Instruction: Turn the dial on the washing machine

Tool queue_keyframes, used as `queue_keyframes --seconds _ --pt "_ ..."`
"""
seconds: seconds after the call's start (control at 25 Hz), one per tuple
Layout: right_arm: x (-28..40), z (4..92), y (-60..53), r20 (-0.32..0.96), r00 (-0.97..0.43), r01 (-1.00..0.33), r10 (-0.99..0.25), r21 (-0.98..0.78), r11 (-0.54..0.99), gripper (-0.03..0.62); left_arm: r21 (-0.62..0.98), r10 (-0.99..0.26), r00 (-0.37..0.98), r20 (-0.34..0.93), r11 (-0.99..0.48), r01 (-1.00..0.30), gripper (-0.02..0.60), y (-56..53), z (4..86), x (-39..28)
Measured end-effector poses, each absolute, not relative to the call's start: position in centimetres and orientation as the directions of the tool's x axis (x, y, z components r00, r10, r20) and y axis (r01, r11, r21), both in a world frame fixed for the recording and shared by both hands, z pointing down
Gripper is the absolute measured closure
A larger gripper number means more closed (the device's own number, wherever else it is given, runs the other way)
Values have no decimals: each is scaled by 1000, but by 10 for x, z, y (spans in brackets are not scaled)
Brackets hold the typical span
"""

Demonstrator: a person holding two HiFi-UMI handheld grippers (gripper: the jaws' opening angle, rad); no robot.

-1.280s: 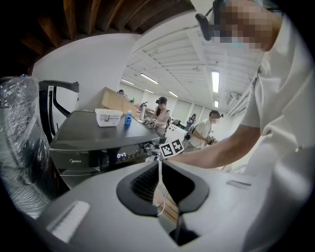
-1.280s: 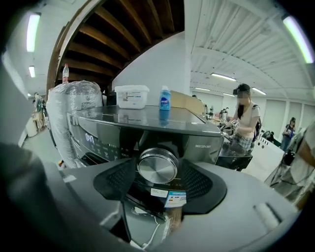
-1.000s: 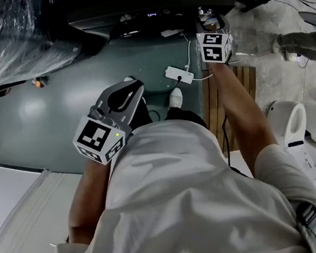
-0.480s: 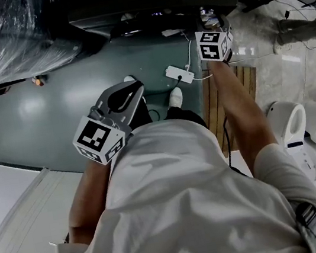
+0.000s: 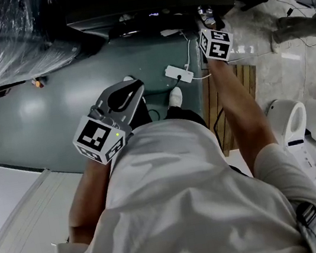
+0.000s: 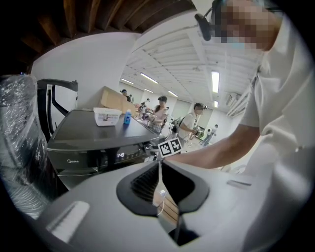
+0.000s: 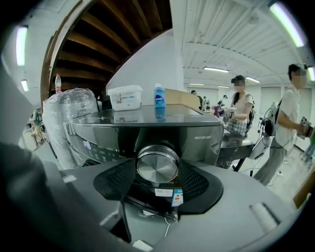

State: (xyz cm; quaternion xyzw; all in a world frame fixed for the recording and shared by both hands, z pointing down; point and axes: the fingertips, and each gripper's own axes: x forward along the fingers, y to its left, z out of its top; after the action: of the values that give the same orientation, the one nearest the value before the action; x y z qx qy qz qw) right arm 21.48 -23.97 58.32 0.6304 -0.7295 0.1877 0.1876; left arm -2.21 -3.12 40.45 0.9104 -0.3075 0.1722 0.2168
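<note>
Item: round brushed-metal dial (image 7: 157, 164), 12 o'clock, on dark grey washing machine (image 7: 206, 142). Right hand-held gripper (image 7: 158, 171) clenched around it; left hand-held gripper (image 6: 160, 173) clenched, empty, 9 o'clock. Step: turning. Next I twist steadily.

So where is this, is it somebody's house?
Probably not: it looks like a big workshop or testing hall. The washing machine, its dial held by the right gripper, stands on open floor, long strip lights cross a high ceiling, and several people stand around behind.
</note>
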Motion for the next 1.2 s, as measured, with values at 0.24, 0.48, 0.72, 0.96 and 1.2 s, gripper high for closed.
queue_keyframes --seconds 0.24,0.48,0.72,0.96,1.2 --pt "214 577 -237 508 -127 -976 -852 89 198 326 283 -488 749 448 -718 -636 523 -32 402 -23" --pt "206 586 -234 521 -101 -932 -848 248 264 326 280 -485 751 448 -722 -633 523 -34 403 -21" --pt "206 590 -234 529 -73 -912 -845 307 271 326 280 -492 745 450 -715 -641 523 -32 403 -25" --pt "207 594 -239 538 -49 -923 -841 298 245 327 283 -495 742 453 -709 -646 523 -31 405 -28" --pt "212 587 -240 540 -56 -969 -840 175 176 327 285 -501 740 449 -705 -650 523 -31 404 -30"
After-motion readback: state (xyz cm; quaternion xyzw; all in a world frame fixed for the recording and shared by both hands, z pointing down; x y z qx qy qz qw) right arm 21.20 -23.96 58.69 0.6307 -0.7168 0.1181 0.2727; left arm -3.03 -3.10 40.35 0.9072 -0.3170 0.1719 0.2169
